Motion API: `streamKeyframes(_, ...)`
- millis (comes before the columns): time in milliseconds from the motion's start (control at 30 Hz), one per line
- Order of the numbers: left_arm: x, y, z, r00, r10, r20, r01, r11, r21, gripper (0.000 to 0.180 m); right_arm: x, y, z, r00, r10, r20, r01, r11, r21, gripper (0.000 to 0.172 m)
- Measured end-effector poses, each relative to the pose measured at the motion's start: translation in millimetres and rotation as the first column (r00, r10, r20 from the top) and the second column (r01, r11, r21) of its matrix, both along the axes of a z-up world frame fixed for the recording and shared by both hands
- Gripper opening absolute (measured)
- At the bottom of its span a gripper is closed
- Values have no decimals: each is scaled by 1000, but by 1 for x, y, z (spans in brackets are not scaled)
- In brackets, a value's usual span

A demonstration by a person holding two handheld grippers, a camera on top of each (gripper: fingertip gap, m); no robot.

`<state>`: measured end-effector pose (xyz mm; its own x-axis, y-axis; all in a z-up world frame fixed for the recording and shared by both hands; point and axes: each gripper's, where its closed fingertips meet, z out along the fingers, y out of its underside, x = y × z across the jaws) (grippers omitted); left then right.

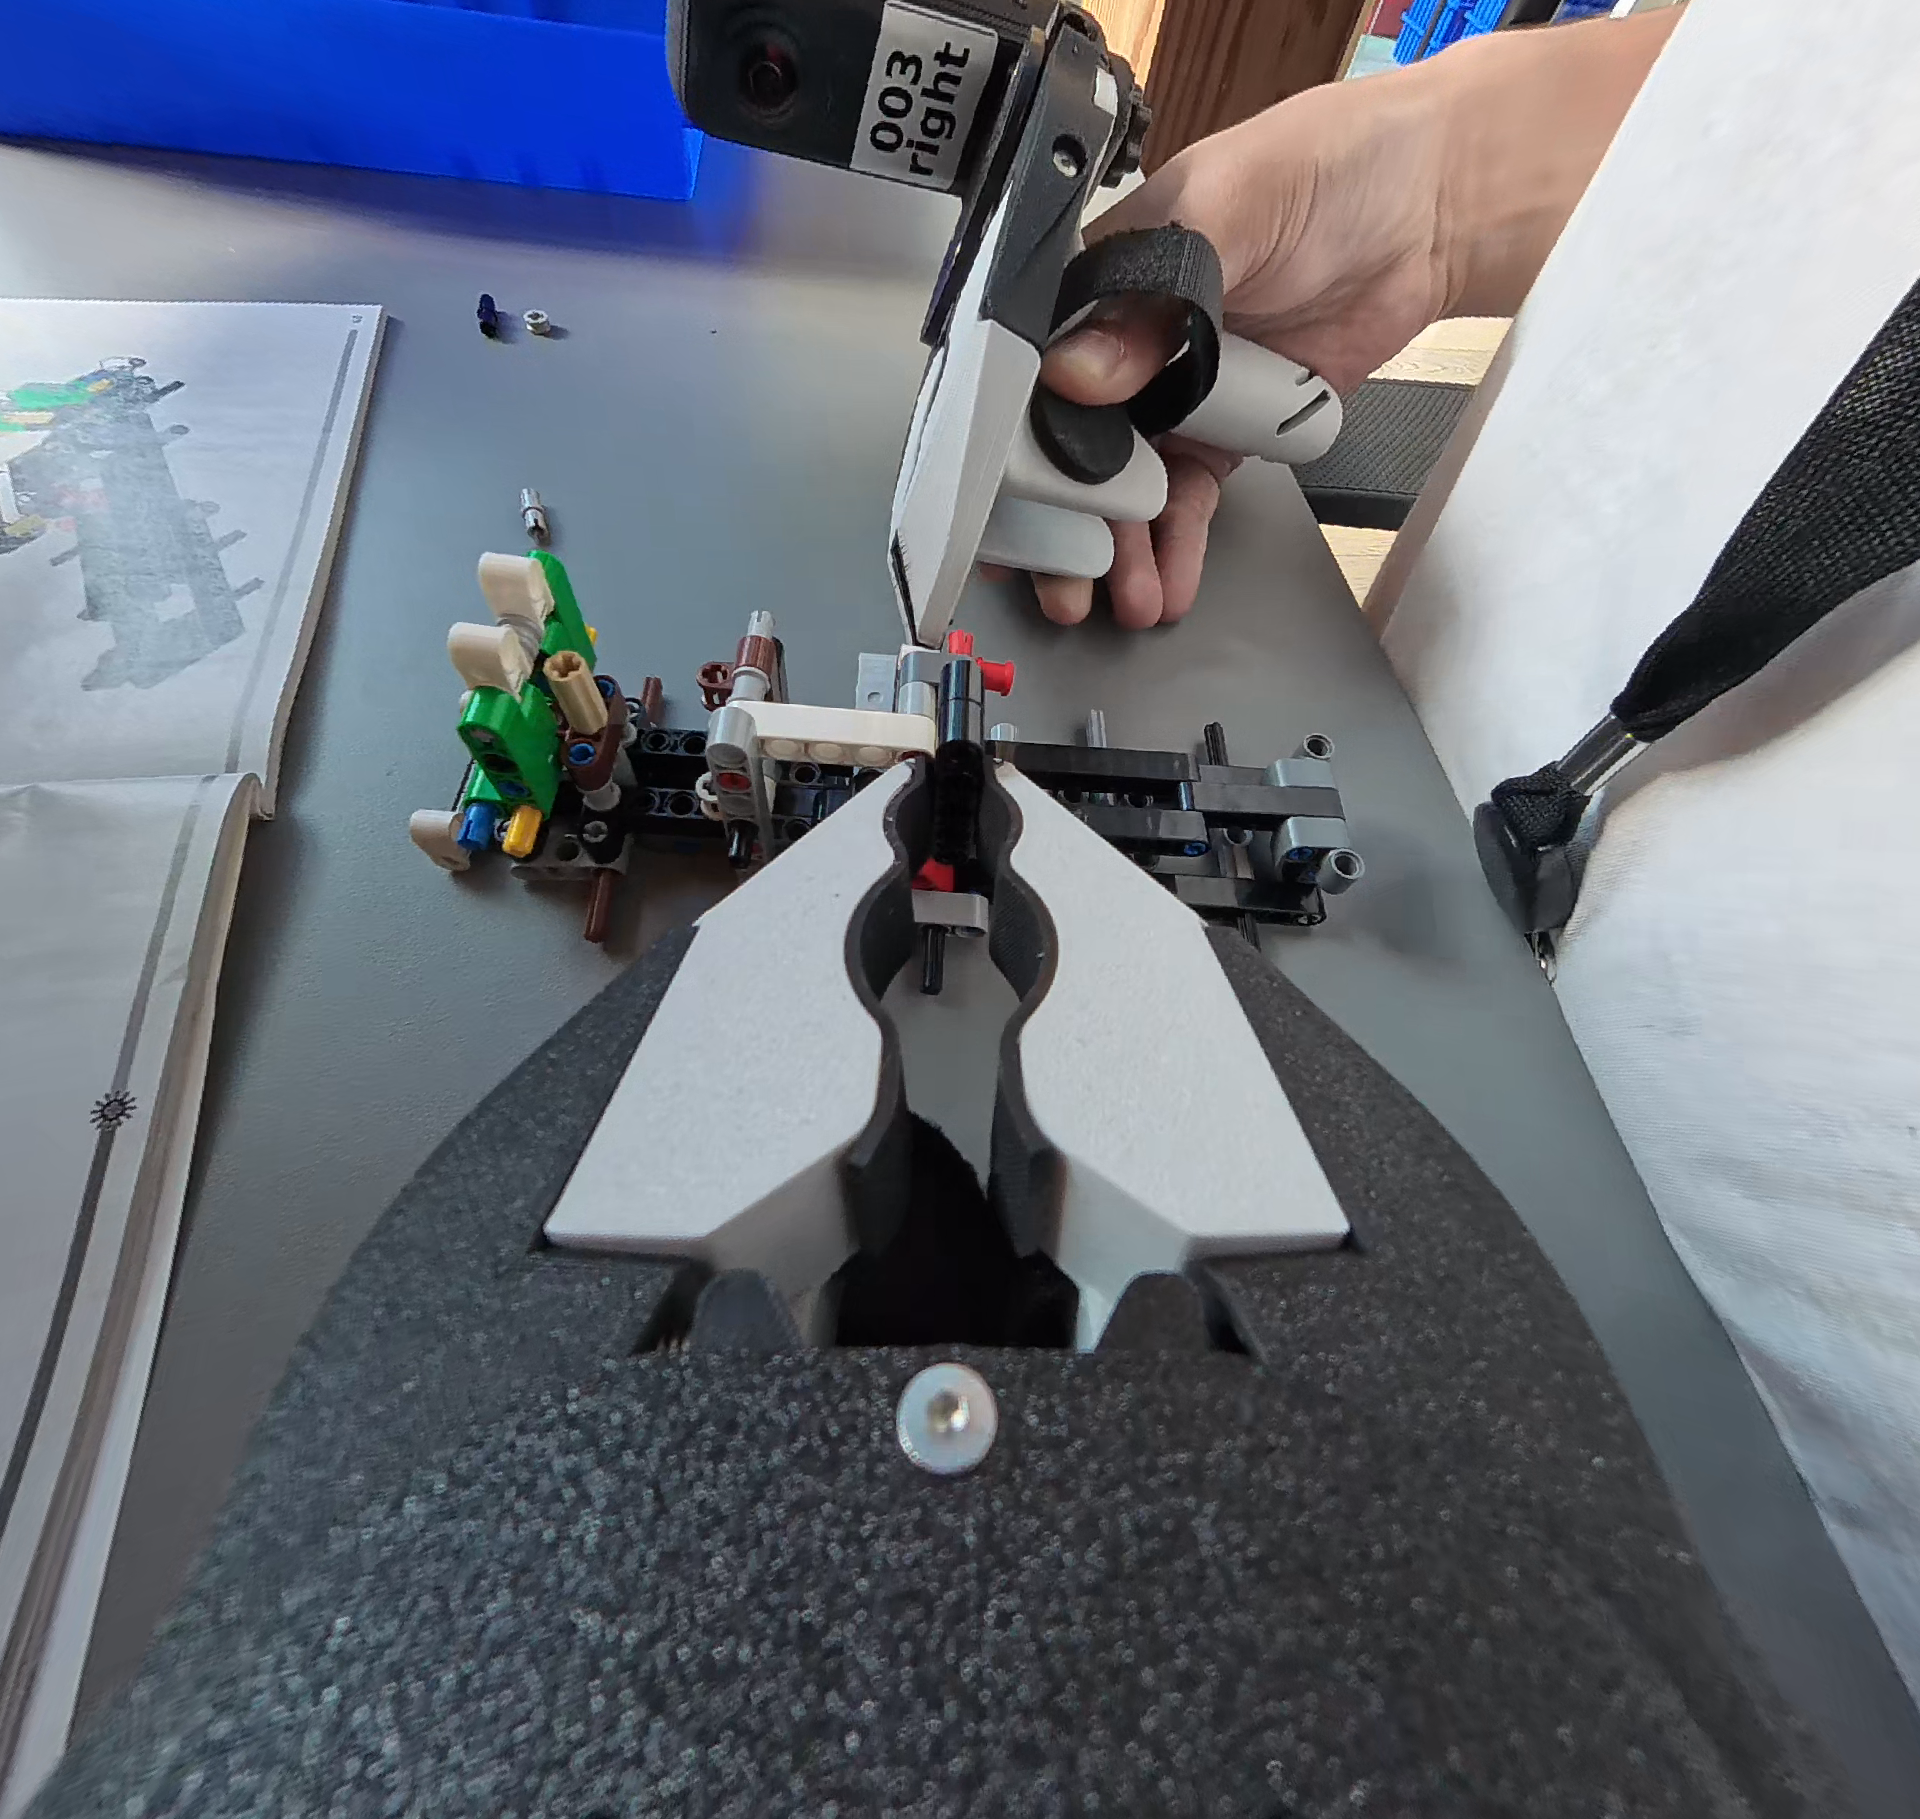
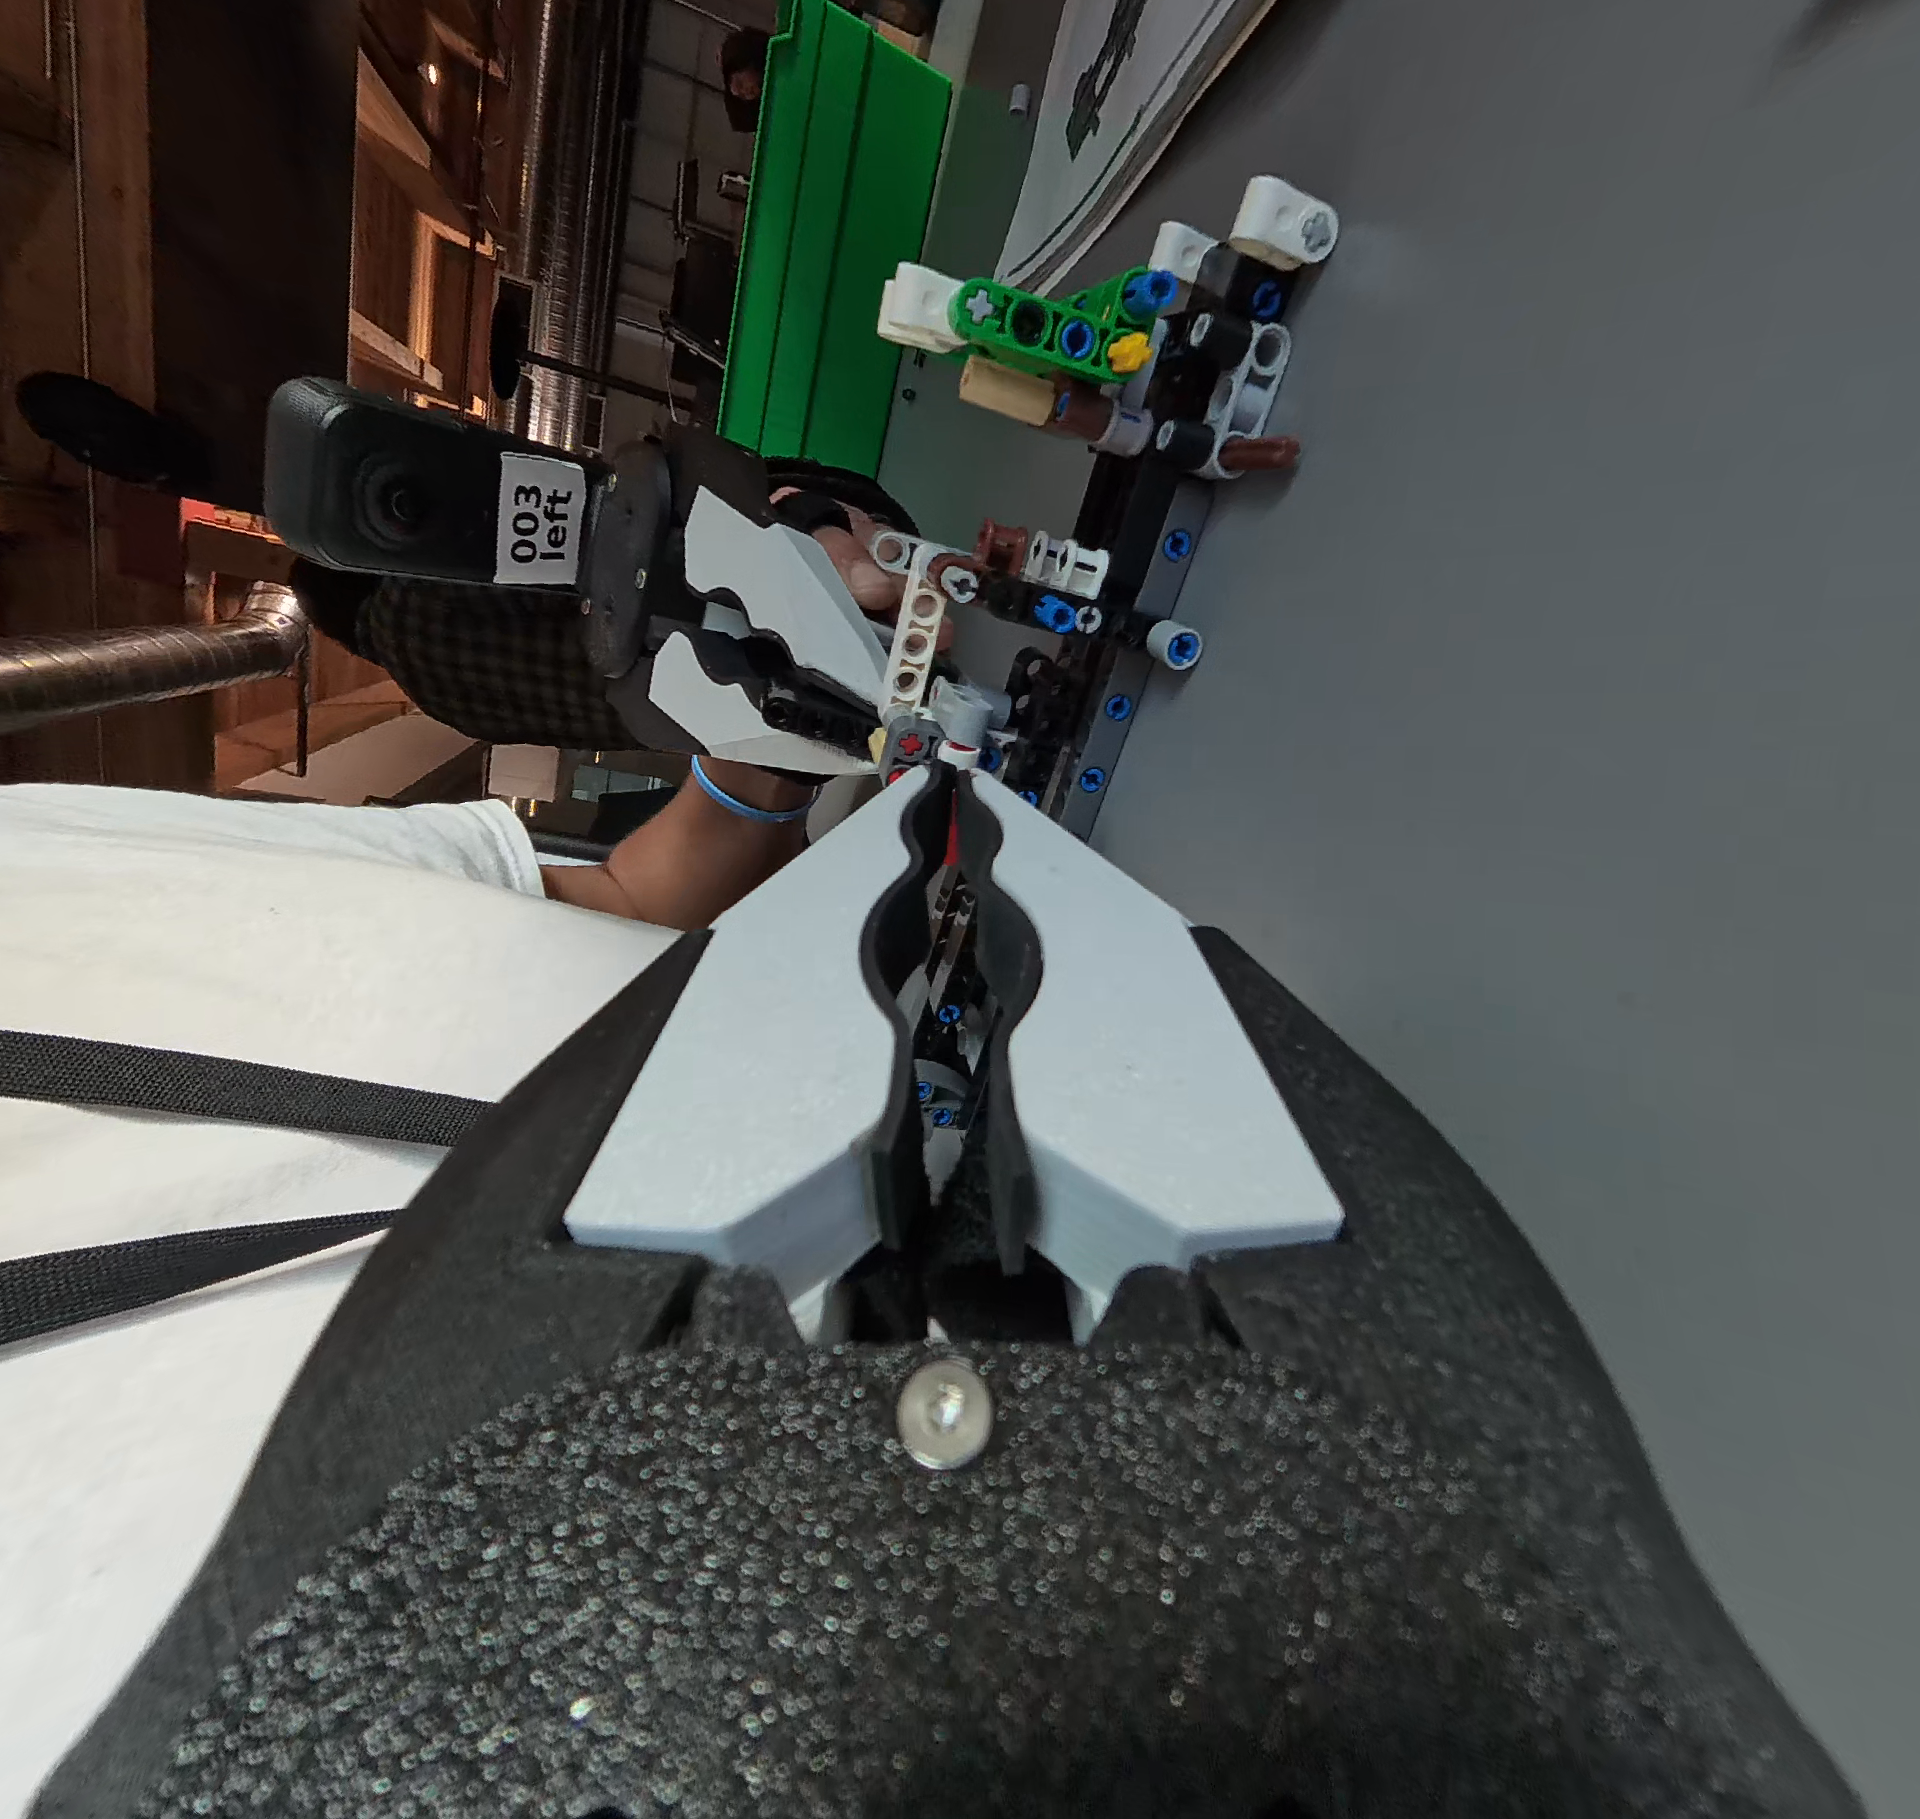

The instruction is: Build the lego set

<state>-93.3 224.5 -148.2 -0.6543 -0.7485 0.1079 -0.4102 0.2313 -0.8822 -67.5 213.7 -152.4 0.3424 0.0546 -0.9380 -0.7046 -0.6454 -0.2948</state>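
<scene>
Nearest to us, the left gripper (image 1: pixel 951 782) pinches a black toothed beam (image 1: pixel 957 803), both pads pressed on its sides; the beam belongs to a small sub-assembly with a grey connector and a red pin, held just above the matte grey table (image 1: pixel 644 439). The right gripper (image 1: pixel 920 626) comes down from above in a hand (image 1: pixel 1278 242), its fingertips pressed together at the far end of that same sub-assembly beside two red pins (image 1: pixel 982 663); in its own view a thin red sliver shows between its tips, but we cannot tell whether it grips it.

Just behind the grippers, the long black-and-grey brick chassis (image 1: pixel 1143 793) lies flat on the table, with a white beam (image 1: pixel 842 730) across it and a green-and-tan cluster (image 1: pixel 520 699) at its left end. A little grey pin (image 1: pixel 534 510) lies apart behind it, and farther back a dark pin (image 1: pixel 486 311) beside a small grey bush (image 1: pixel 537 320).

At the left an open instruction booklet (image 1: pixel 156 543) rests on the table. Along the far edge stands a blue plastic bin (image 1: pixel 343 34), with wooden panelling (image 1: pixel 1226 13) beyond it. A white garment (image 1: pixel 1714 522) with a black strap fills the right side. The right wrist view also shows a green bin (image 2: pixel 831 242) and metal ducting (image 2: pixel 156 647) in the room behind.
</scene>
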Motion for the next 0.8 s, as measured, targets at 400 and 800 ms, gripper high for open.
streamKeyframes(400,1,-1,0,1000,-3,17,3,1000,20,5,-2,1,1,999,0,32,0,1000,4,0)
streamKeyframes(800,2,-1,0,1000,-6,1,6,1000,1,5,-13,-8,-6,969,82,234,-93,995,37,11)
